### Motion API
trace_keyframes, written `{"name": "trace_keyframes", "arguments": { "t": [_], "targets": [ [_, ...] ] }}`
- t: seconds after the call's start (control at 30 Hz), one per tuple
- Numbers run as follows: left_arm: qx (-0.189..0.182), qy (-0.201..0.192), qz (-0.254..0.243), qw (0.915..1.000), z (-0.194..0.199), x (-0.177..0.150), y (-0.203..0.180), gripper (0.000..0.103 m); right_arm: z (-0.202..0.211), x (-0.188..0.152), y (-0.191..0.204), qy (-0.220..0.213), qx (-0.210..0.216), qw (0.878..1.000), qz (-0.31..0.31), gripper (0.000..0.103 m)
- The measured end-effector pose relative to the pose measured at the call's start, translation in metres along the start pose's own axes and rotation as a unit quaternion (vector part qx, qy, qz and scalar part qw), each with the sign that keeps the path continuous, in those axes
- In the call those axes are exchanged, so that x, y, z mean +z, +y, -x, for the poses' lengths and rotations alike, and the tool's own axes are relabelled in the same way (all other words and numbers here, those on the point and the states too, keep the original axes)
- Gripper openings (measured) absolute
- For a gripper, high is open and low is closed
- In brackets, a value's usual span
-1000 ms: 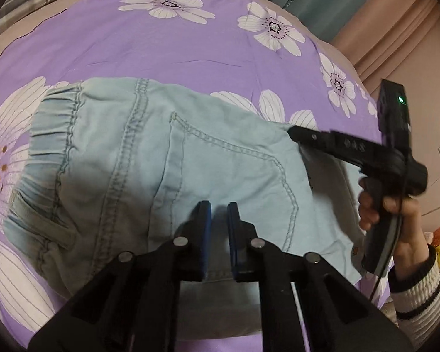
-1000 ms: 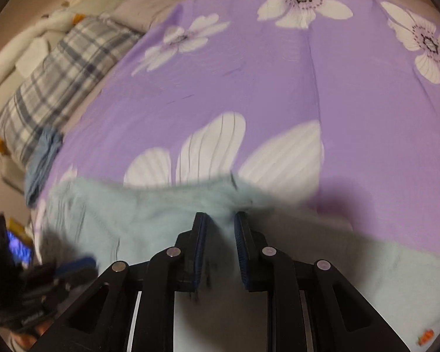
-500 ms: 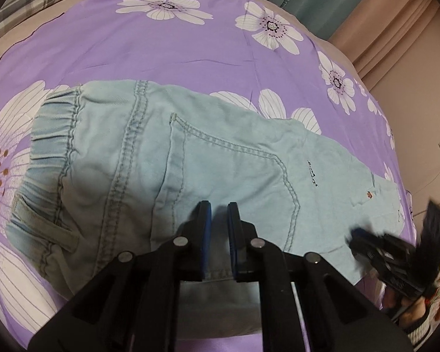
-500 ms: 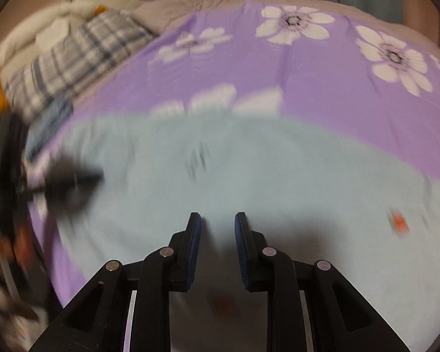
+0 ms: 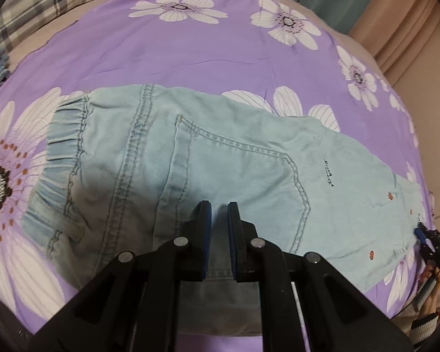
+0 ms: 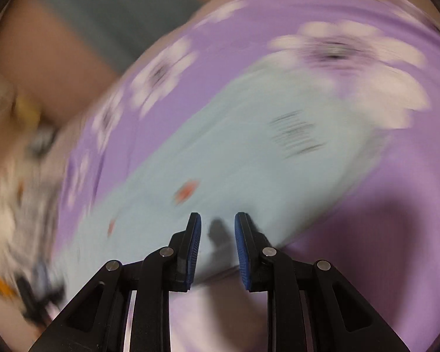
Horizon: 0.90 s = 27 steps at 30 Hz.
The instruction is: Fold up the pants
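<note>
Pants [image 5: 208, 158] lie flat on purple floral bedspread [image 5: 190, 52], halved lengthwise, waistband at the left. Left gripper [image 5: 218, 228] sits over the near edge, jaws narrowly apart, cloth visible in the gap; a real pinch cannot be told. Right gripper [image 6: 217, 234] hovers at the hem end, jaws apart, empty. Judgement: pinch both layers at the hem, carry it toward the waistband, keep edges aligned.
</note>
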<state>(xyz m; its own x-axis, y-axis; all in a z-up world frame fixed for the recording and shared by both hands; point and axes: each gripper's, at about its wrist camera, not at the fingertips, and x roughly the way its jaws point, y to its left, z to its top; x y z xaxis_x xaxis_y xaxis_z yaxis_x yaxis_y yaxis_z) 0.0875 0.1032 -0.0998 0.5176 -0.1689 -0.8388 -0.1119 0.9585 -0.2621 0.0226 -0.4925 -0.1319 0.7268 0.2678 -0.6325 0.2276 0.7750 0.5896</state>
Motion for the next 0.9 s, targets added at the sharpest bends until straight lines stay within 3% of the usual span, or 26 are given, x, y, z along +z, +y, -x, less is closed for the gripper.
{"name": "trace_keyframes", "arguments": {
  "t": [0.1, 0.17, 0.2, 0.23, 0.3, 0.53, 0.67, 0.77, 0.9],
  "targets": [
    [0.019, -0.002, -0.001, 0.9998, 0.01, -0.002, -0.007, 0.028, 0.017, 0.026, -0.037, -0.045, -0.027, 0.997, -0.054, 0.023],
    [0.023, -0.01, 0.001, 0.9997, 0.018, -0.004, -0.013, 0.05, 0.034, 0.032, -0.049, -0.069, -0.016, 0.994, -0.082, 0.023],
    [0.024, -0.016, 0.001, 0.9996, 0.022, -0.005, -0.016, 0.054, 0.043, 0.029, -0.05, -0.08, -0.018, 0.993, -0.087, 0.025],
    [0.021, -0.02, 0.0, 0.9996, 0.025, -0.006, -0.02, 0.056, 0.053, 0.028, -0.051, -0.09, -0.042, 0.992, -0.082, 0.031],
    [0.0, -0.022, -0.007, 0.9997, 0.03, -0.005, -0.033, 0.056, 0.061, 0.02, -0.056, -0.085, -0.062, 0.992, -0.075, 0.032],
    [-0.109, 0.022, -0.039, 0.9931, 0.015, -0.006, -0.099, 0.056, 0.049, -0.005, -0.052, -0.048, -0.002, 0.995, -0.084, 0.032],
    [-0.162, 0.056, -0.055, 0.9836, -0.003, -0.014, -0.141, 0.056, 0.031, 0.001, -0.043, -0.033, -0.026, 0.997, -0.069, 0.033],
    [-0.17, 0.074, -0.074, 0.9798, -0.018, -0.022, -0.162, 0.056, 0.022, 0.012, -0.046, -0.039, -0.014, 0.995, -0.092, 0.042],
    [-0.149, 0.104, -0.09, 0.9792, -0.047, -0.031, -0.168, 0.058, 0.014, 0.02, -0.049, -0.049, -0.009, 0.994, -0.099, 0.042]
  ]
}}
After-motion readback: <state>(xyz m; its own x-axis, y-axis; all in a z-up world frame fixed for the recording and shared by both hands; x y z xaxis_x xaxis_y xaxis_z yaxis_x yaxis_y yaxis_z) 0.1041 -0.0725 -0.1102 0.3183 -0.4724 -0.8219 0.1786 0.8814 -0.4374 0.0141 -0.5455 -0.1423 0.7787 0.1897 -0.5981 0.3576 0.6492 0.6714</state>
